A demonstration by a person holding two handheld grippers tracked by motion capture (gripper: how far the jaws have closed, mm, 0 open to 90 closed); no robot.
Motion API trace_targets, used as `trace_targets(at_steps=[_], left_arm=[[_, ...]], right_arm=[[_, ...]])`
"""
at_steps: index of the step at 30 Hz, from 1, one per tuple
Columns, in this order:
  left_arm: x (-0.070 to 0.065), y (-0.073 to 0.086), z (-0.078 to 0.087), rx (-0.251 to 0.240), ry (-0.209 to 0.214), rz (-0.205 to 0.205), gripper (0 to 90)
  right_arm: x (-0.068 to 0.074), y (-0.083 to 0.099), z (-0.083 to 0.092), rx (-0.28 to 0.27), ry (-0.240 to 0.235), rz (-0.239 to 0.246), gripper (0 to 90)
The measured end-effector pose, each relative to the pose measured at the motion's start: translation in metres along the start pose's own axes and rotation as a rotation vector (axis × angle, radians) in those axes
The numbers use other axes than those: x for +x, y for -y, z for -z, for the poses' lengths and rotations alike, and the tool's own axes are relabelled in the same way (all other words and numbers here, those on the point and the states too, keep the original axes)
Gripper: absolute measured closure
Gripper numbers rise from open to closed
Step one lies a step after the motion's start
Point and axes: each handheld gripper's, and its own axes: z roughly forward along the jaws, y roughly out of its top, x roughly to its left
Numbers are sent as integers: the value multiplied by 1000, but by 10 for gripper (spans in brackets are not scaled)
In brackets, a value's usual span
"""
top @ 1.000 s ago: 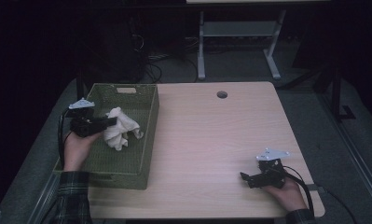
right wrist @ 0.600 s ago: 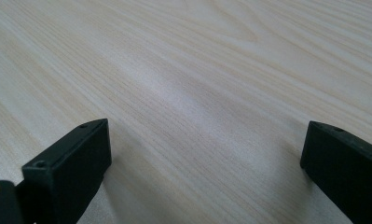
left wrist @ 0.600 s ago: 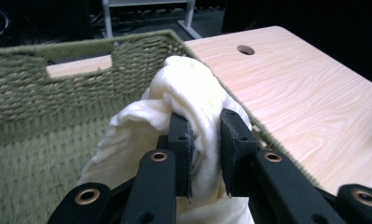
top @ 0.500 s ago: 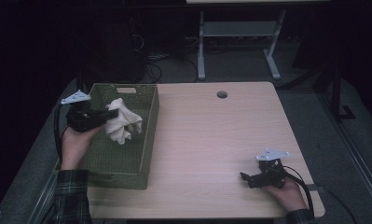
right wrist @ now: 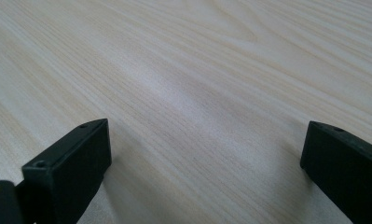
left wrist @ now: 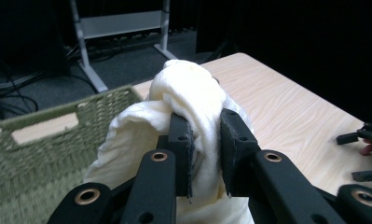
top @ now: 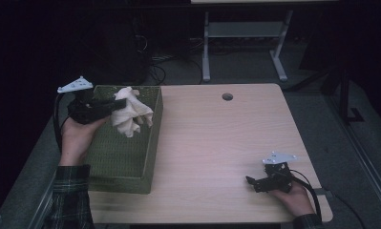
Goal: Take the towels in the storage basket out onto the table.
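A crumpled cream cloth [top: 130, 113] hangs over the far end of the green woven basket [top: 107, 164], pinched by my left gripper [top: 119, 102]. In the left gripper view the two black jaws press the cloth [left wrist: 193, 93] between their pads, with folds spilling over both sides of my left gripper [left wrist: 206, 144]. My right gripper [top: 253, 183] rests low on the wooden table [top: 216, 138] near its front right corner. Its jaws stand wide apart in the right gripper view, with only bare table [right wrist: 197, 84] between them at my right gripper [right wrist: 204, 149].
The basket sits along the table's left edge, its far wall with a handle slot [left wrist: 44, 128]. A round cable hole [top: 227, 97] lies near the table's far edge. A metal stand [top: 240, 33] is on the floor beyond.
My left gripper has risen and moved toward the far end of the basket, lifting the cloth out of it. The right gripper has stayed put.
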Motion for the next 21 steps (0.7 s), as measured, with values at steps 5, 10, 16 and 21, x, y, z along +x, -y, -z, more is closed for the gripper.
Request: trace_targets(at_steps=[5,10,16,21], left_arm=[[-9,-7,-1,-17,8,-15,758],[-26,-15,-5,-33,38,-37,758],[-44,-24,-12,-48,86,-60,758],[-65,-32,-26,-48,136,-90,758]], right_arm=[[0,0,0,0,0,0,13],[0,0,0,0,0,0,13],[0,0,0,0,0,0,13],[0,0,0,0,0,0,13]])
